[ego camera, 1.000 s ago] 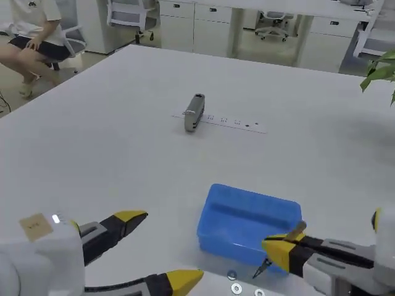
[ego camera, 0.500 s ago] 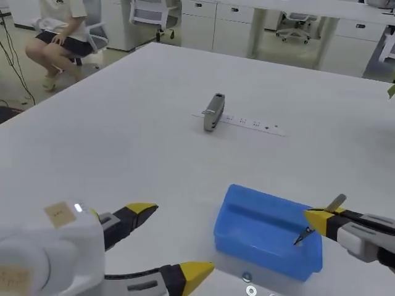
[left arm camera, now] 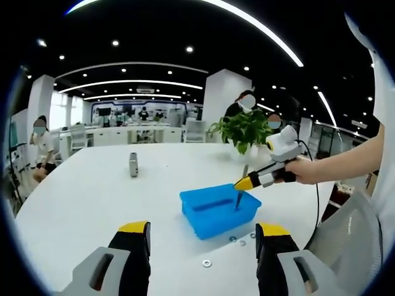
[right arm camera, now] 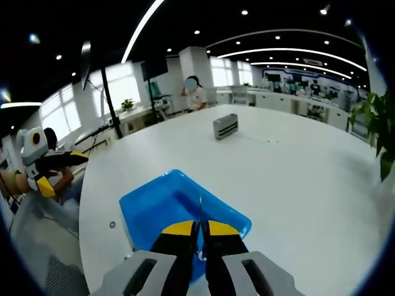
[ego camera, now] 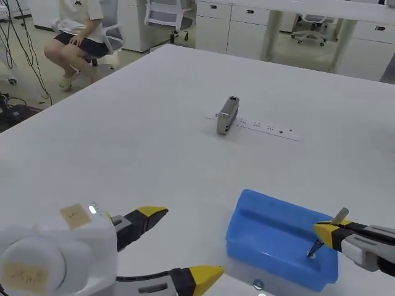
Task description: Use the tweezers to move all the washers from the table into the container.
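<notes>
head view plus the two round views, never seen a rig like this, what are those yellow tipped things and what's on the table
No robot here: a person holds hand tongs in each hand. The head view comes from a headset camera; each round view comes from a camera riding on one pair, looking along its jaws. The left tongs are open and hold nothing. The right tongs are shut on thin tweezers, whose tips hang over the blue container. On the white table a few small washers lie beside the container, and a grey block sits farther back. Whether the tweezers carry a washer is too small to tell.
</notes>
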The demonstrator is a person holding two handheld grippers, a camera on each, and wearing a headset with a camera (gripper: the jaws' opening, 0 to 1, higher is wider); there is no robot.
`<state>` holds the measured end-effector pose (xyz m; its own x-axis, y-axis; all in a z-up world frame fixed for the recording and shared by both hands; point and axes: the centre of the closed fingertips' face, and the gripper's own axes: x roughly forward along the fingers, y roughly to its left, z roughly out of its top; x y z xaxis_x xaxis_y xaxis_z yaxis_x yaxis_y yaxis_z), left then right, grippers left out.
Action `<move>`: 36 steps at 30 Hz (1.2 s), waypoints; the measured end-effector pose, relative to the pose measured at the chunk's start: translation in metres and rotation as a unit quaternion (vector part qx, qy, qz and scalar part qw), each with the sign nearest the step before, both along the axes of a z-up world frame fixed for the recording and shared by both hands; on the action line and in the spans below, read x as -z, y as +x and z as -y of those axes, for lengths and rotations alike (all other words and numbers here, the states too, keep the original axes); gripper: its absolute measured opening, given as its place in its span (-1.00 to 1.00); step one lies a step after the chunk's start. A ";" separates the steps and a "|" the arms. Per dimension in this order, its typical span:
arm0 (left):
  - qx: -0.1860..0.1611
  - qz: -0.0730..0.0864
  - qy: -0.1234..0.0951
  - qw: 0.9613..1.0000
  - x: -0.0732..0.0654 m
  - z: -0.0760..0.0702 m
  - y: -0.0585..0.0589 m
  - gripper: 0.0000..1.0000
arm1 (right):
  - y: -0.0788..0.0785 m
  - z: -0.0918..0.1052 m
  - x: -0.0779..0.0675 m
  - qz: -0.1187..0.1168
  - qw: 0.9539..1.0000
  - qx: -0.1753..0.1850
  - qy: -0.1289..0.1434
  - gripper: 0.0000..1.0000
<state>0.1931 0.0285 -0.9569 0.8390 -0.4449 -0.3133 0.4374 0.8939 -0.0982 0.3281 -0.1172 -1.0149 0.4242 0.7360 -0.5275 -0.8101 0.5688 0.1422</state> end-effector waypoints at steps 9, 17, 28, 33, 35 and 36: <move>-0.004 0.010 -0.012 1.000 -0.004 -0.002 0.001 0.42 | -0.005 0.000 -0.002 0.009 1.000 -0.010 0.005 -0.95; -0.008 0.009 -0.022 1.000 -0.005 -0.004 0.001 0.39 | -0.019 -0.001 -0.028 0.021 0.999 -0.009 0.045 -0.95; -0.011 0.001 -0.025 1.000 -0.002 -0.006 0.001 0.36 | -0.041 -0.009 -0.071 0.033 0.993 0.002 0.115 -0.95; -0.007 0.002 -0.020 1.000 -0.001 -0.006 0.001 0.35 | -0.055 -0.012 -0.080 0.033 0.991 0.002 0.127 -0.95; -0.006 0.002 -0.020 1.000 -0.002 -0.006 0.001 0.35 | -0.061 -0.012 -0.081 0.031 0.991 0.000 0.128 -0.95; -0.006 0.003 -0.020 1.000 -0.002 -0.006 0.001 0.35 | -0.064 -0.013 -0.080 0.031 0.991 -0.001 0.128 -0.95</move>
